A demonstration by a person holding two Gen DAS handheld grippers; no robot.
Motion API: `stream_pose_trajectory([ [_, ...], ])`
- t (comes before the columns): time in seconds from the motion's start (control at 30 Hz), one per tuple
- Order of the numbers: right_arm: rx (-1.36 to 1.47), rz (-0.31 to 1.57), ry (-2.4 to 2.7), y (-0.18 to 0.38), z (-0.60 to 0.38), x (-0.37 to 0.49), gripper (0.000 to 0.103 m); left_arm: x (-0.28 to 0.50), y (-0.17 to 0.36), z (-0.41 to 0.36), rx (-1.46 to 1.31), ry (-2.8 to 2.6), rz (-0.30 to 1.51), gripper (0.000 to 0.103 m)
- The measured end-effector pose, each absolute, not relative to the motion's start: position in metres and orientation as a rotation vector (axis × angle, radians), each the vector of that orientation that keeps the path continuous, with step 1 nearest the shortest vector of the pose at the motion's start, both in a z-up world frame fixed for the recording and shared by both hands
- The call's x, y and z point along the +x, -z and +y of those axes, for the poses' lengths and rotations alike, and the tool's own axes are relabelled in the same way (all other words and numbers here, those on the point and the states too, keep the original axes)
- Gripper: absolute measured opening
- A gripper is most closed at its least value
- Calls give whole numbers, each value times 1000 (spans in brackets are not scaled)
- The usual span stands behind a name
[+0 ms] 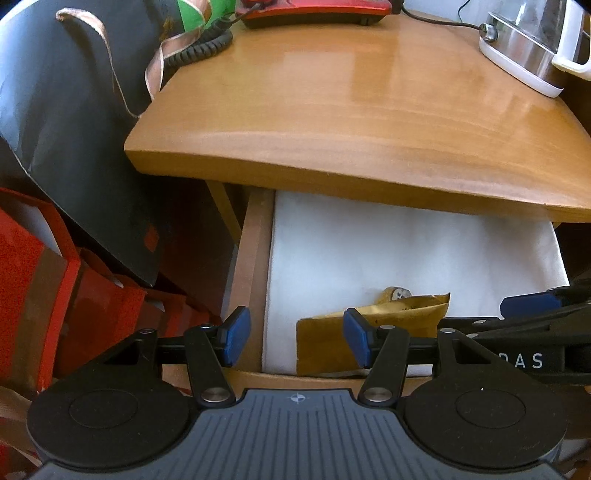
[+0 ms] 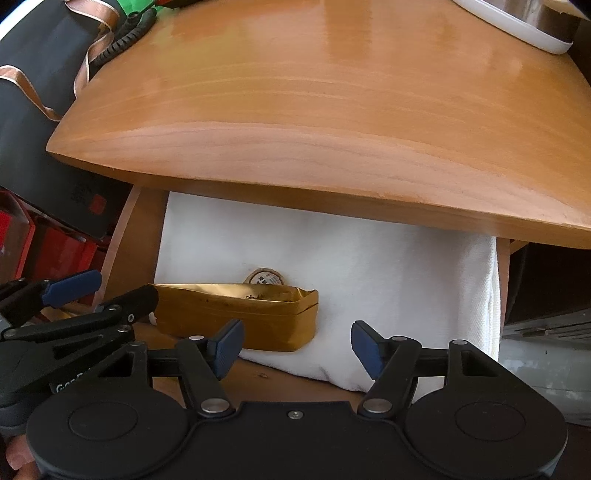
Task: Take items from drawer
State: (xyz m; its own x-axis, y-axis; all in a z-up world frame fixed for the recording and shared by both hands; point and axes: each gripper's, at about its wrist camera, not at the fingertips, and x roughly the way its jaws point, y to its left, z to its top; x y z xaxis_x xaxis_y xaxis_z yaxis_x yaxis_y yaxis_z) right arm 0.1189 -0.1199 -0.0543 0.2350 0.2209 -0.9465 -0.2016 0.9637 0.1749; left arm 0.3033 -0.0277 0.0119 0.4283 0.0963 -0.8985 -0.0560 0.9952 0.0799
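Observation:
The drawer (image 1: 251,258) under the wooden tabletop (image 1: 354,99) is pulled open. A folded white towel (image 1: 388,251) fills it, and a gold foil packet (image 1: 325,343) lies on the towel near the front. The same packet (image 2: 243,314) and towel (image 2: 388,280) show in the right wrist view, with a small round label behind the packet. My left gripper (image 1: 297,338) is open, just short of the packet over the drawer's front left. My right gripper (image 2: 297,349) is open and empty above the towel's front edge, right of the packet.
A red telephone (image 1: 314,11) with coiled cord and a kettle (image 1: 532,48) stand at the back of the tabletop. A black gift bag (image 1: 74,129) with ribbon handles and red bags (image 1: 33,280) crowd the left side of the drawer.

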Motion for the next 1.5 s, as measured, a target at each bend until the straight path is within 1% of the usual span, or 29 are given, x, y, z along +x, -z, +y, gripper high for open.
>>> stream_pose_trajectory([
  [0.37,14,1307,-283,57,-115,125,63,307,-10,-23,54,-112,1123,59],
  [0.47,9,1305,-279,57,-113,127,68,307,-10,-20,57,-118,1120,59],
  [0.67,3,1307,-293,58,-104,131,69,308,-10,-14,58,-131,1114,59],
  [1.17,-138,1321,-422,62,-87,149,69,310,-5,0,40,-150,1127,59],
  [1.27,-124,1319,-458,62,-85,152,69,310,-4,0,44,-149,1130,60],
  [1.4,-102,1338,-489,65,-83,156,64,310,-3,4,41,-159,1135,60],
  [1.47,-95,1355,-510,67,-82,156,63,310,-3,6,38,-164,1134,60],
  [1.5,-100,1361,-519,68,-81,155,60,310,-3,7,38,-166,1133,60],
])
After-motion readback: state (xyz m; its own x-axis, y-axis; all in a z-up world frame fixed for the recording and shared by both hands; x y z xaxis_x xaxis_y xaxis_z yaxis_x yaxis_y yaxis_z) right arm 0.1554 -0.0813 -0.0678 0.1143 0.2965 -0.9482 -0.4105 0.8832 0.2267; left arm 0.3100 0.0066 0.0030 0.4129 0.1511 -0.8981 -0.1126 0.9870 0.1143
